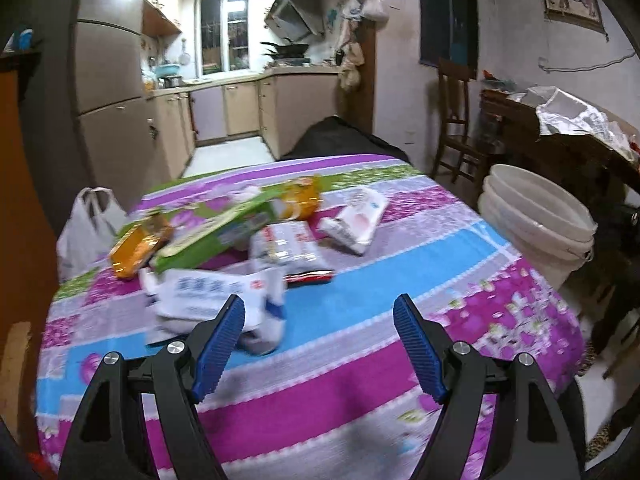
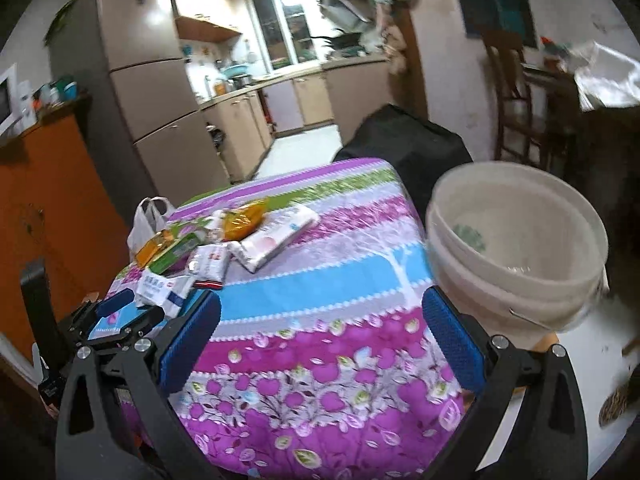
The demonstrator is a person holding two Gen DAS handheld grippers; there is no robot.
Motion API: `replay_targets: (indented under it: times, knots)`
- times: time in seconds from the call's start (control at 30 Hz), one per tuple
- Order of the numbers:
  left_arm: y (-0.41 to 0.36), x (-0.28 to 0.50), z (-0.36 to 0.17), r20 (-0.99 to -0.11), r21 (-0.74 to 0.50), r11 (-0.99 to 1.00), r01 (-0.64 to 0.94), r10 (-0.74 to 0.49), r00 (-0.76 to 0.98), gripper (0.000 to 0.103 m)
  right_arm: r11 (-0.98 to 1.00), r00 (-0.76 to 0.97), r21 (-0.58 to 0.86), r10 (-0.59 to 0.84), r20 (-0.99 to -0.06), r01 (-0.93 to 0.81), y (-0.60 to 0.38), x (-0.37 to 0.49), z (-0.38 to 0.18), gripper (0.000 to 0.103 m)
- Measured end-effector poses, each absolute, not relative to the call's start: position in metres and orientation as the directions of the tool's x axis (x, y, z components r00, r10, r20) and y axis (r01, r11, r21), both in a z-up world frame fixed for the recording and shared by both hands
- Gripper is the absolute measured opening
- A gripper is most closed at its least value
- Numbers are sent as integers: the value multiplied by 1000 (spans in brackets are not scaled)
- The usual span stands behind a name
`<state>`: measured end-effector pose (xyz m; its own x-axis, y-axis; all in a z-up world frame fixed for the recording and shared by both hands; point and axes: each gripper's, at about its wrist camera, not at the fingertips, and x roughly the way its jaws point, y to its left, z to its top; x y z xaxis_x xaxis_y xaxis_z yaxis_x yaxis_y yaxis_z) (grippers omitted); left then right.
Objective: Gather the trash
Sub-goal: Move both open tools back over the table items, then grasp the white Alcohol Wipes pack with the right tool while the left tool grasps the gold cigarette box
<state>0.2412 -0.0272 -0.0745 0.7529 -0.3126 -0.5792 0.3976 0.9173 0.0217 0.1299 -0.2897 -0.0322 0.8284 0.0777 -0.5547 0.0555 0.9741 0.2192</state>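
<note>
Trash lies in a heap on the far left of the table: a crumpled white box with blue print [image 1: 212, 296], a green carton [image 1: 216, 232], an orange packet [image 1: 136, 248], a yellow packet [image 1: 300, 196], a red-and-white pouch [image 1: 288, 248] and a white wrapper [image 1: 356, 216]. My left gripper [image 1: 320, 308] is open and empty, its left pad just in front of the white box. My right gripper [image 2: 322, 304] is open wide over the bare cloth, with nothing between its pads. The heap [image 2: 224, 240] lies ahead to its left, near the left gripper [image 2: 132, 310].
Stacked white buckets [image 2: 516, 256] stand off the table's right edge, with a green scrap inside. A white plastic bag [image 1: 88, 224] hangs at the far left corner. The floral tablecloth [image 1: 360, 360] covers the table. A chair [image 1: 456, 120] and a cluttered dark sideboard [image 1: 560, 140] are behind.
</note>
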Motion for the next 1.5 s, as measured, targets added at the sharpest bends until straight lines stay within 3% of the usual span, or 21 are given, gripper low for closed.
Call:
replay_targets:
  times: [0.23, 0.43, 0.53, 0.67, 0.8, 0.97, 1.1, 1.13, 1.17, 1.5]
  knots:
    - [24, 241, -79, -587, 24, 965, 262, -198, 785, 84, 978, 807, 190, 180, -563, -86, -260, 159, -35, 97]
    - [87, 245, -90, -623, -55, 994, 95, -108, 775, 85, 937, 746, 101, 329, -579, -335, -205, 192, -37, 97]
    - [111, 251, -96, -644, -85, 996, 31, -79, 761, 85, 883, 681, 89, 416, -602, -461, -173, 212, -42, 90]
    - [135, 259, -101, -651, -113, 993, -21, -58, 757, 85, 762, 569, 28, 507, -647, -647, -121, 237, -48, 89]
    - [150, 264, -102, -649, -129, 990, -48, -48, 760, 85, 592, 463, -82, 527, -713, -802, -69, 263, -52, 90]
    - [168, 265, -107, -655, -135, 987, -91, -19, 755, 85, 444, 346, -146, 412, -843, -884, -24, 306, -78, 89]
    - [181, 268, -115, -672, -158, 979, -130, -10, 740, 86, 390, 297, -153, 343, -891, -908, -5, 317, -108, 68]
    - [182, 268, -115, -676, -164, 977, -136, -11, 737, 86, 393, 294, -154, 326, -899, -907, -5, 316, -117, 50]
    - [183, 269, -116, -677, -169, 976, -140, -12, 736, 86, 404, 308, -171, 304, -901, -899, -5, 315, -123, 44]
    - [170, 272, -109, -664, -159, 985, -71, -54, 746, 86, 633, 403, -50, 429, -808, -773, -81, 249, -93, 41]
